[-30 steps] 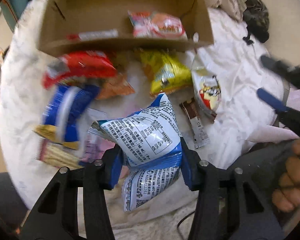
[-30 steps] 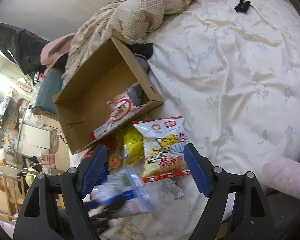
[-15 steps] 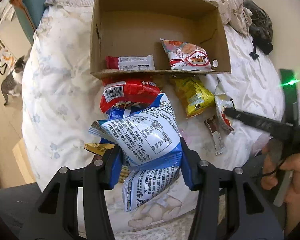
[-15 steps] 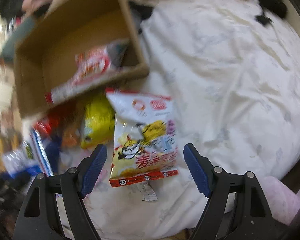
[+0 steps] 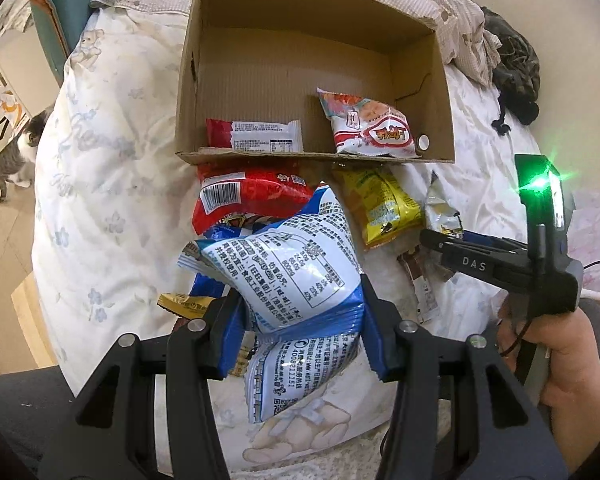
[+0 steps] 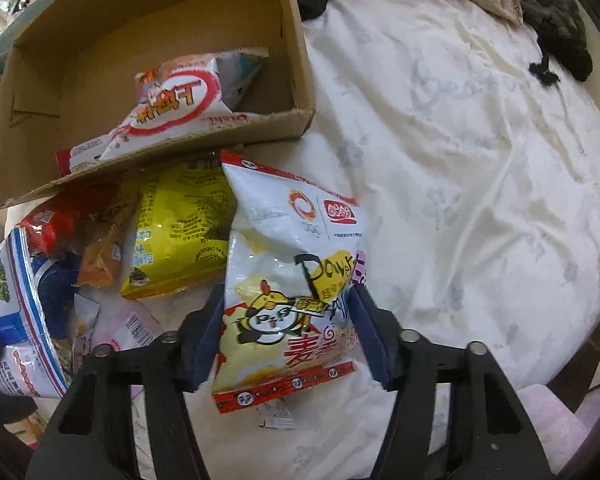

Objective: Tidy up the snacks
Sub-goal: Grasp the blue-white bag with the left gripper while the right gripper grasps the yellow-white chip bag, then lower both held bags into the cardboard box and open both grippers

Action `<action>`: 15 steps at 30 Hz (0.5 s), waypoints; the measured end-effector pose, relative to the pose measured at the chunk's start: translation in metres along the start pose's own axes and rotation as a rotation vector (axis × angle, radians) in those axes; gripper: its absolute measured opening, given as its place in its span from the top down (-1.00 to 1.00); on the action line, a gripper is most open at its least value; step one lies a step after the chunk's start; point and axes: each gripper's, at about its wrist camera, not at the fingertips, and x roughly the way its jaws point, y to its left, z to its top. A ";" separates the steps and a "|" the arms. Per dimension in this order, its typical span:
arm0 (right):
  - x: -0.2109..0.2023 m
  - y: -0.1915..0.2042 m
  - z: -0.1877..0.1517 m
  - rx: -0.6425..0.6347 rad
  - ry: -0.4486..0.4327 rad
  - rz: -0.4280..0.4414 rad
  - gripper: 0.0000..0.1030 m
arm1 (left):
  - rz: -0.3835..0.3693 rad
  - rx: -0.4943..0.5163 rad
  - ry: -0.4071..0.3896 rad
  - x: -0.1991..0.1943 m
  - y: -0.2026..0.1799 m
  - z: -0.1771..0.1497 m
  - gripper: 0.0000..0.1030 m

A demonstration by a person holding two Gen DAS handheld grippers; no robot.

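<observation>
Two packets already lie in the open brown cardboard box [image 5: 320, 56] at the far side of the bed: a flat red-and-white wrapper [image 5: 256, 135] on the left and a puffy white-and-red bag [image 5: 370, 130] on the right. In the left wrist view, the left gripper [image 5: 300, 330] is clamped on a crumpled blue-and-white printed snack bag [image 5: 288, 276], held above the pile near the box's front wall. The bag is pinched at a narrow waist with its lower part dangling, so it could slide out or catch that wall on the way in.

In the right wrist view, the right gripper [image 6: 286, 330] has its jaws closing around a white chip bag with a chicken-and-panda cartoon [image 6: 296, 280], which lies on the white bedsheet [image 6: 480, 160] just right of a yellow packet [image 6: 180, 232]. Its pads look at or just off the bag's sides. The air-filled foil may squirt sideways or crush, and the soft sheet could bunch into the grip.
</observation>
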 end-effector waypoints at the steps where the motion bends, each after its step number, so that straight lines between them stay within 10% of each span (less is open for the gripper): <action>1: -0.004 -0.001 -0.001 -0.003 -0.013 -0.012 -0.05 | 0.000 -0.001 -0.002 0.000 0.000 0.000 0.10; 15: -0.085 -0.030 -0.024 0.120 -0.201 0.161 0.43 | -0.003 -0.019 -0.026 -0.004 0.005 -0.001 0.10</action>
